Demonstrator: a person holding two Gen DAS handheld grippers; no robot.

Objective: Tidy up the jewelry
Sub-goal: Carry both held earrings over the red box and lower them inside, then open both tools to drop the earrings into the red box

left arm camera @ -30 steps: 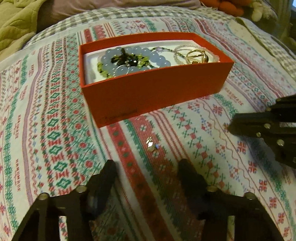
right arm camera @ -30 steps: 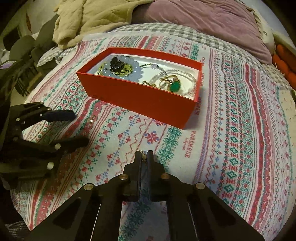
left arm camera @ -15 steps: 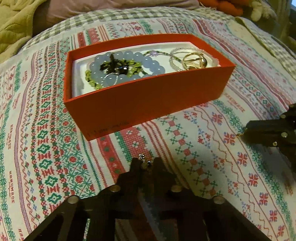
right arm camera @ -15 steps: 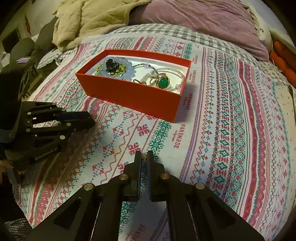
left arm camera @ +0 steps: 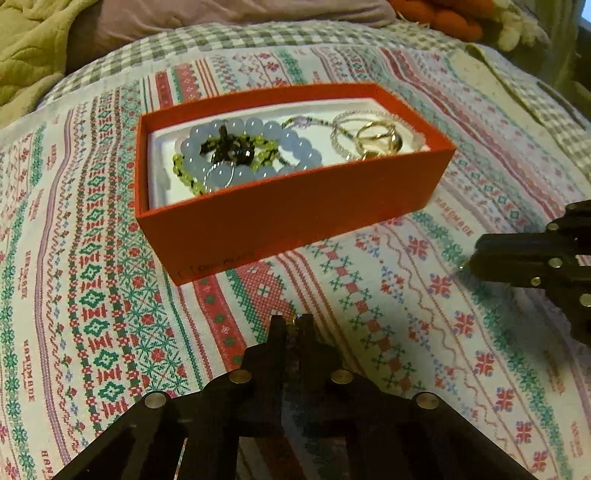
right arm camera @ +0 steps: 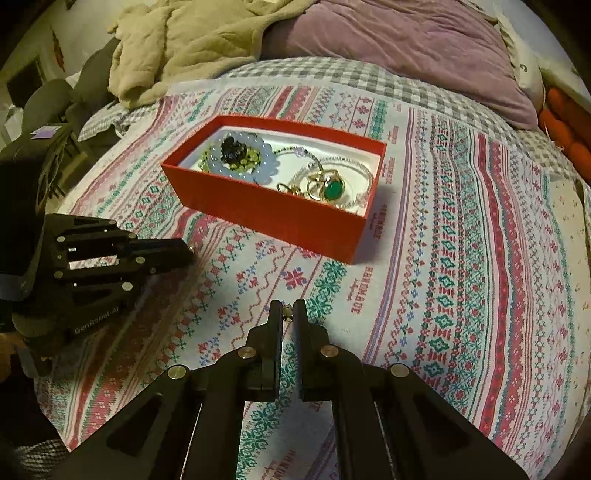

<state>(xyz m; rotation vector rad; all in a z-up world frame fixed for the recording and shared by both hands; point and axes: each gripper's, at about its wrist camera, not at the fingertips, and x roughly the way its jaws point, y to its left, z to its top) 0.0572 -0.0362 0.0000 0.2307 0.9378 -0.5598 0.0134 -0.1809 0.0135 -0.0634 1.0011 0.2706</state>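
Note:
An open red box [left arm camera: 295, 210] [right arm camera: 273, 210] sits on the patterned bedspread. It holds a pale blue bead bracelet [left arm camera: 255, 155] [right arm camera: 240, 162], green beads, a thin chain and gold rings, one with a green stone [right arm camera: 332, 190]. My left gripper [left arm camera: 293, 323] [right arm camera: 190, 251] is shut on a small earring [left arm camera: 293, 320], a little above the bedspread in front of the box. My right gripper [right arm camera: 288, 310] [left arm camera: 467, 264] is shut on another small earring [right arm camera: 287, 312], to the right of the left one.
The patterned bedspread [right arm camera: 461, 258] covers the bed. A purple pillow [right arm camera: 406, 48] and a beige blanket [right arm camera: 177, 48] lie behind the box. Orange plush things [left arm camera: 439, 14] lie at the far right edge. A grey chair [right arm camera: 48, 103] stands left of the bed.
My left gripper closed on the small earring that lay on the bedspread and lifted it. The right gripper stayed shut on its earring and shifted slightly.

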